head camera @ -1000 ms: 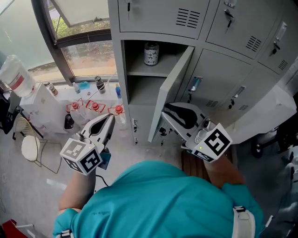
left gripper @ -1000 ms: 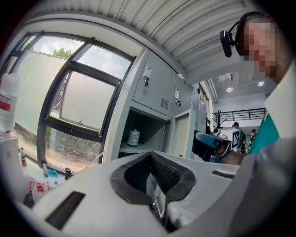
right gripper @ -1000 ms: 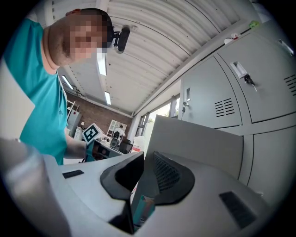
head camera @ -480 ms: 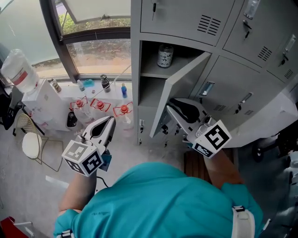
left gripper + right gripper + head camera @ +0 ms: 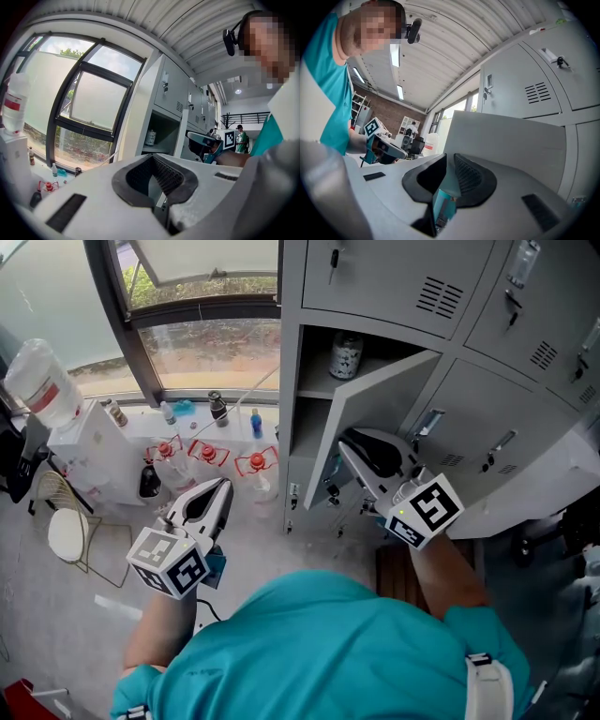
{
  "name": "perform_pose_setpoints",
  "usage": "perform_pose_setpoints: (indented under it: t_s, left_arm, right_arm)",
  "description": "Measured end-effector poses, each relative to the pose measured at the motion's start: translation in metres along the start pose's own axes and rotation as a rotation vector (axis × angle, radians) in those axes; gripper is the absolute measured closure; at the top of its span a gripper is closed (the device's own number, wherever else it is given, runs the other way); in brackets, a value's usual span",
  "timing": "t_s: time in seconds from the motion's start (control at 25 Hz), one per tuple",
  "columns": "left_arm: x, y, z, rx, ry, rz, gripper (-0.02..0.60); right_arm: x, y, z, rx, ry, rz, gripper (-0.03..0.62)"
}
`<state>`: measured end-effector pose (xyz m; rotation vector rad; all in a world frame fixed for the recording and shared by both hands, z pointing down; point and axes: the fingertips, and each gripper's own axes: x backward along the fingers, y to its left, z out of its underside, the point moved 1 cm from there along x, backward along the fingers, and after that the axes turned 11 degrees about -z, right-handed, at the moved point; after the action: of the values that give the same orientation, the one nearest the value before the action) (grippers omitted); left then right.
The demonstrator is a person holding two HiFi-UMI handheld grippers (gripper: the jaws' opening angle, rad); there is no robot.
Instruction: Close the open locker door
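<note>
The grey locker door (image 5: 380,418) stands ajar, hinged at its right, with its free edge swung out toward me. Behind it the compartment holds a patterned jar (image 5: 346,355) on a shelf. My right gripper (image 5: 345,448) is level against the lower part of the door's outer face; I cannot tell whether it touches. In the right gripper view the door (image 5: 511,140) fills the space just past the jaws (image 5: 450,159), which are shut on nothing. My left gripper (image 5: 225,484) hangs to the left of the lockers, apart from them, also shut and empty (image 5: 153,161).
Closed locker doors (image 5: 487,418) with handles surround the open one. At the left are a window (image 5: 187,343), several small bottles (image 5: 208,454) below it, a water jug (image 5: 42,385) and a wire stool (image 5: 64,532). A distant person (image 5: 241,138) stands in the left gripper view.
The lockers have slid rightward in the head view as I stepped closer. Both grippers have advanced toward the locker, the right one staying along the door. The door looks slightly less open.
</note>
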<state>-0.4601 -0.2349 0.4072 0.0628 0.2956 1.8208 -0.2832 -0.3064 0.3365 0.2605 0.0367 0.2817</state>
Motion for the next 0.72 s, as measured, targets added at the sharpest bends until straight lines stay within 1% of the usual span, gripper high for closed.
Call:
perform_pose_setpoints:
  t_s: [0.72]
  left_arm:
    - [0.012, 0.021, 0.005, 0.017, 0.007, -0.013, 0.578]
  right_arm:
    - [-0.040, -0.028, 0.011, 0.020, 0.061, 0.101, 0.542]
